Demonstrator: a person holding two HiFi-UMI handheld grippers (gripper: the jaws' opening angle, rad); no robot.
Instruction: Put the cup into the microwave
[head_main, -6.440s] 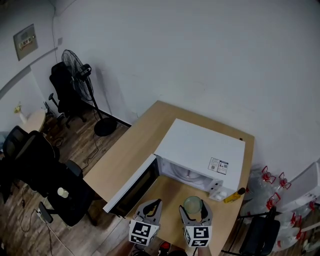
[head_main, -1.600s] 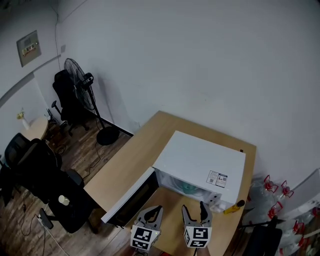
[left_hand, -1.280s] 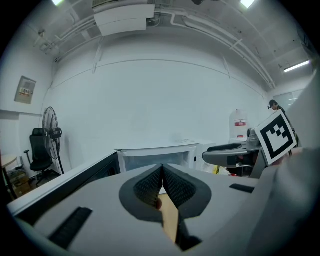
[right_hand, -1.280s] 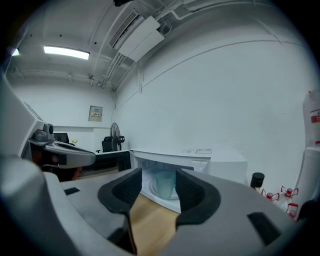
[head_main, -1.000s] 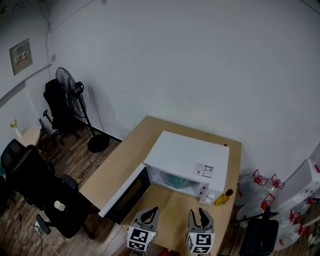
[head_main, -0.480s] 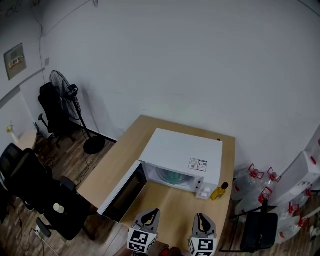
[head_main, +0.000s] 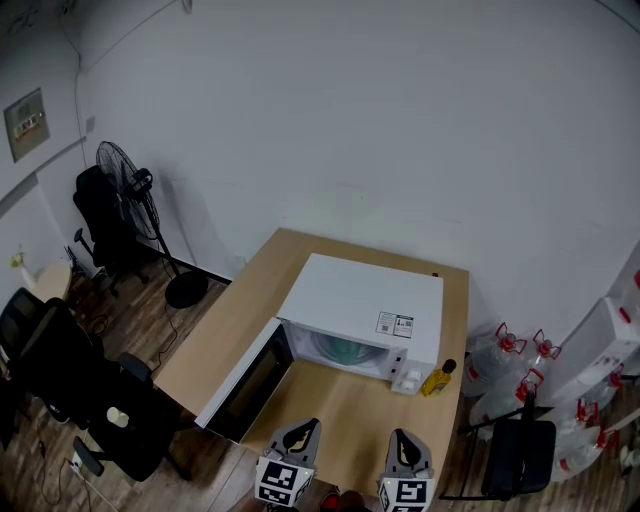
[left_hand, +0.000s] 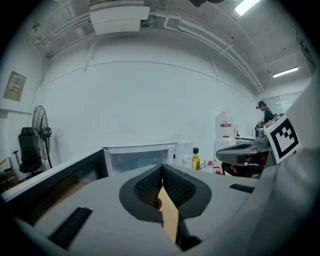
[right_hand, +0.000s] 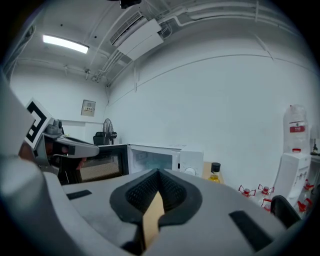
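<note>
The white microwave (head_main: 362, 305) stands on the wooden table (head_main: 245, 300) with its door (head_main: 243, 380) swung open to the left. A pale green cup (head_main: 345, 350) sits inside its cavity. Both grippers are at the table's near edge, well back from the oven. My left gripper (head_main: 303, 428) is shut with nothing in it; in the left gripper view its tips (left_hand: 161, 168) meet, with the open microwave (left_hand: 142, 156) beyond them. My right gripper (head_main: 401, 437) is shut and empty too. In the right gripper view its tips (right_hand: 159, 172) point toward the microwave (right_hand: 165, 159).
A yellow bottle (head_main: 437, 378) stands at the microwave's right front corner. Off the table's left are a pedestal fan (head_main: 125, 175) and black office chairs (head_main: 70, 370). Water jugs (head_main: 510, 360) and a black chair stand on the floor to the right.
Both grippers have drawn back from the microwave toward the table's near edge. The right gripper's jaws have closed with nothing in them. The cup stays inside the oven.
</note>
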